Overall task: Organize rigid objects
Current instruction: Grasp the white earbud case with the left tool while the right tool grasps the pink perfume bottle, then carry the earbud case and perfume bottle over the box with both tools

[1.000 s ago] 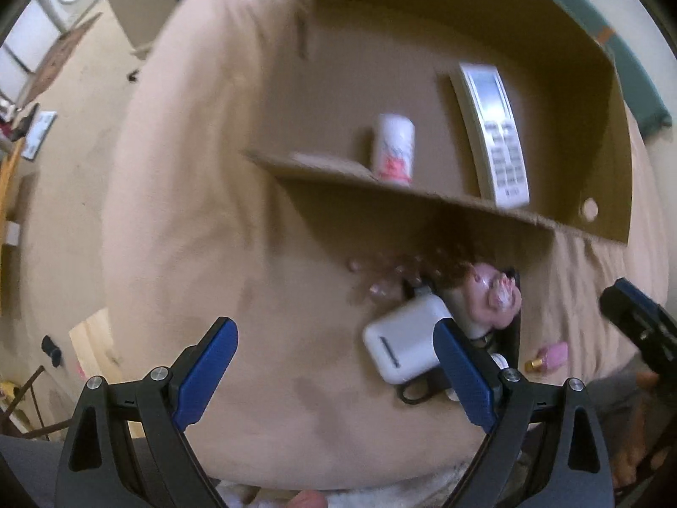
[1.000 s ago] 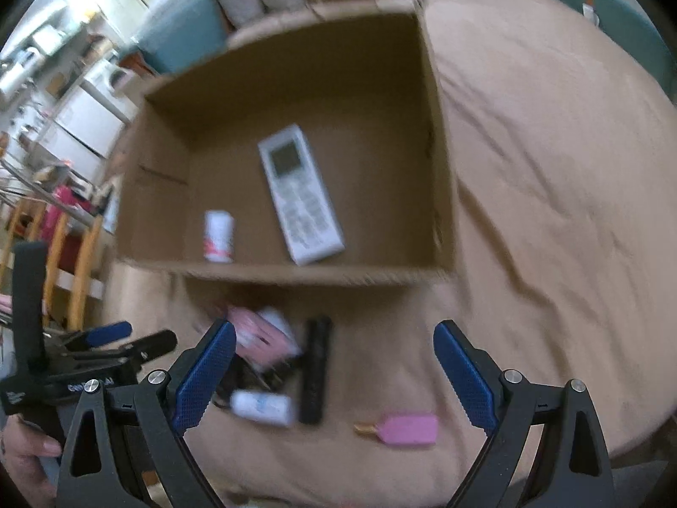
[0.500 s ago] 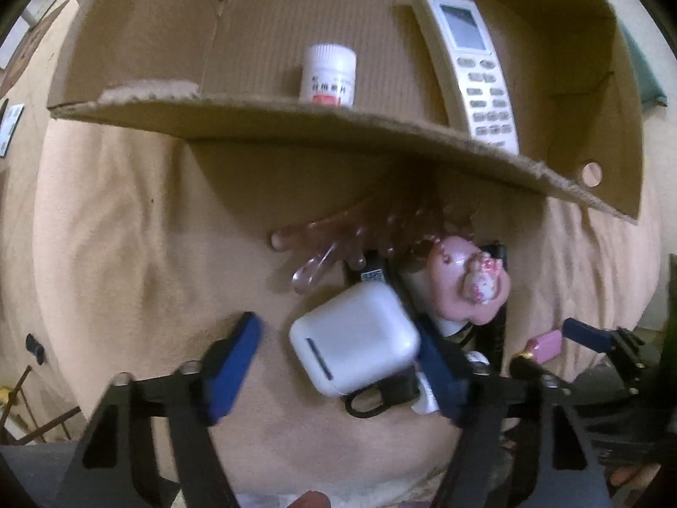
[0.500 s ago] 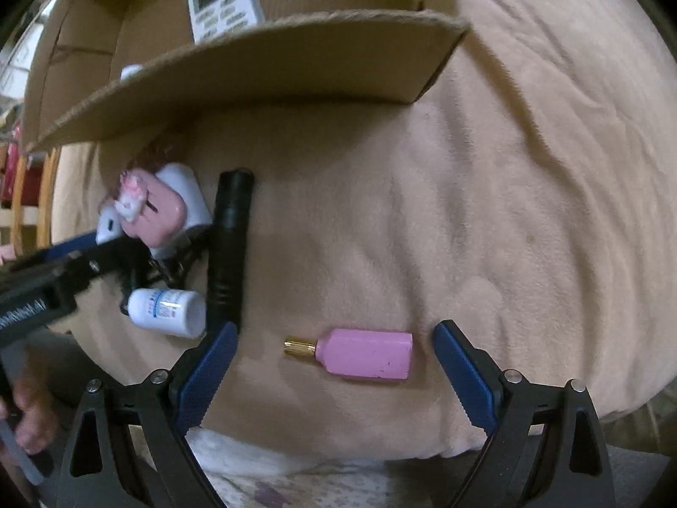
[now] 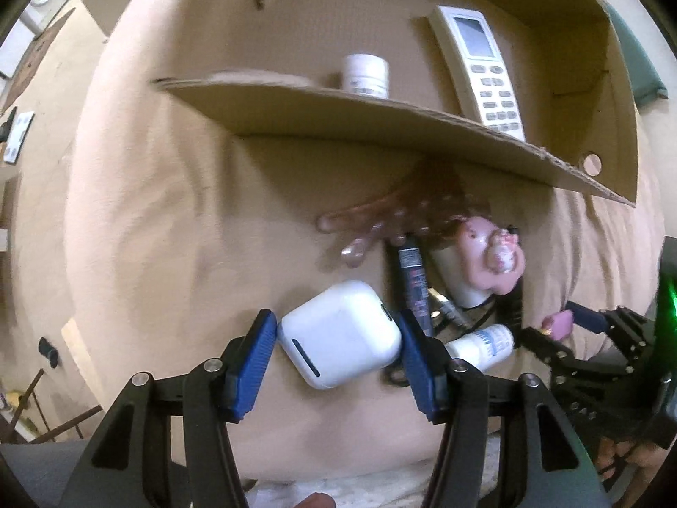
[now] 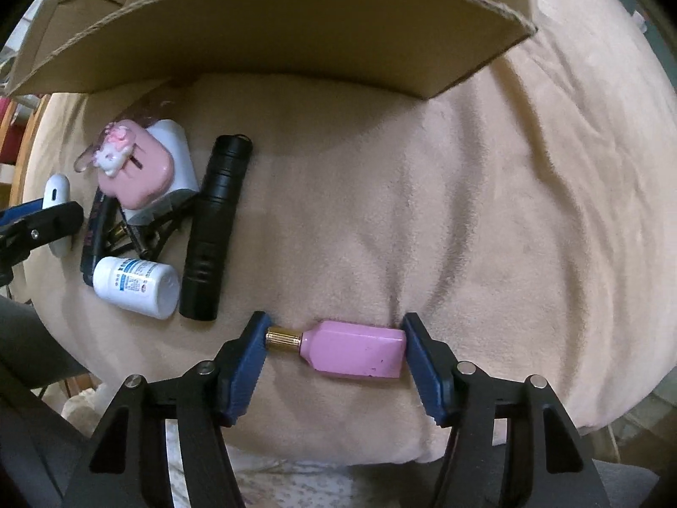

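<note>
Beige blanket [image 6: 486,211] covers the bed on which the loose items lie; the cardboard box [image 5: 423,127] stands just beyond them.

Step in hand: double pick-up. My left gripper [image 5: 336,338] points down over the white earbud case [image 5: 340,334]. Its blue fingers [image 5: 254,360] have just been closing and now stand about half open, each pad against a side of the case. The case lies on the blanket. My right gripper [image 6: 334,351] has likewise just been closing, lengthwise on the pink bottle [image 6: 355,349]: one pad meets the gold cap, the other the flat base. Contact appears made at both ends, and the bottle lies flat on the blanket.

Next move, as I judge it: confirm both grips, lift straight up, clear the near wall of the box, then lower each item inside. The end-to-end hold on the bottle may pivot; keep it level.

Already in the box: a white remote [image 5: 478,63] and a small white jar [image 5: 366,74]. Remaining outside: a black flashlight [image 6: 216,228], a white pill bottle [image 6: 135,285], a pink case [image 6: 135,169] and others.

Writing: the pill bottle bears a blue label; its text is too small to read. No brand is legible anywhere.
</note>
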The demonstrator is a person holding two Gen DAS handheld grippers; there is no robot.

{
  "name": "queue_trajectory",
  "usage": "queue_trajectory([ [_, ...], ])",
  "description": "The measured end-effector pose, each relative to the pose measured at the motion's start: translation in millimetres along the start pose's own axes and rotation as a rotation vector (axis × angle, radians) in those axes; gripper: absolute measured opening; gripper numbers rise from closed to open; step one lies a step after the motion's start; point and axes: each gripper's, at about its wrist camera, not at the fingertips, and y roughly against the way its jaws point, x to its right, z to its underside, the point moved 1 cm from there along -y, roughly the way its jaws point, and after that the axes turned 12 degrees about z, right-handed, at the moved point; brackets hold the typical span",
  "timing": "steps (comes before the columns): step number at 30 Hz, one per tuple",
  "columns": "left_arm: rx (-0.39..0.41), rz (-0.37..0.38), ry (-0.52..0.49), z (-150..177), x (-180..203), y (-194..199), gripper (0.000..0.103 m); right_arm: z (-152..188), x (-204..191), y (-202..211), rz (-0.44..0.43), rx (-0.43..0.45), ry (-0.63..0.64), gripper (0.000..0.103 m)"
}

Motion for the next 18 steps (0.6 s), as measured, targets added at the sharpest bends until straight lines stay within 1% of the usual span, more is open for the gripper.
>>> queue_trajectory([
  [3,0.012,-0.049,0.022,2,-14,5,0.055,-2,11,11,-0.023,0.029,-0.019,0.066],
  [6,0.014,-0.08,0.038,3,-25,7,0.055,-2,17,16,-0.04,0.048,-0.034,0.066],
  [9,0.026,-0.107,0.027,7,-31,8,0.055,-1,19,25,-0.021,0.08,-0.042,0.066],
  [10,0.031,-0.117,0.022,10,-32,9,0.055,-2,20,30,-0.015,0.105,-0.054,0.066],
  [12,0.038,-0.129,0.021,13,-39,19,0.055,-1,28,47,0.047,0.186,-0.083,0.066],
  [13,0.039,-0.133,0.022,15,-39,20,0.055,-1,31,52,0.05,0.206,-0.096,0.066],
  [15,0.044,-0.146,0.022,16,-41,22,0.055,0,38,53,-0.016,0.195,-0.13,0.066],
  [18,0.052,-0.166,0.019,19,-36,17,0.055,4,40,54,-0.047,0.187,-0.134,0.066],
])
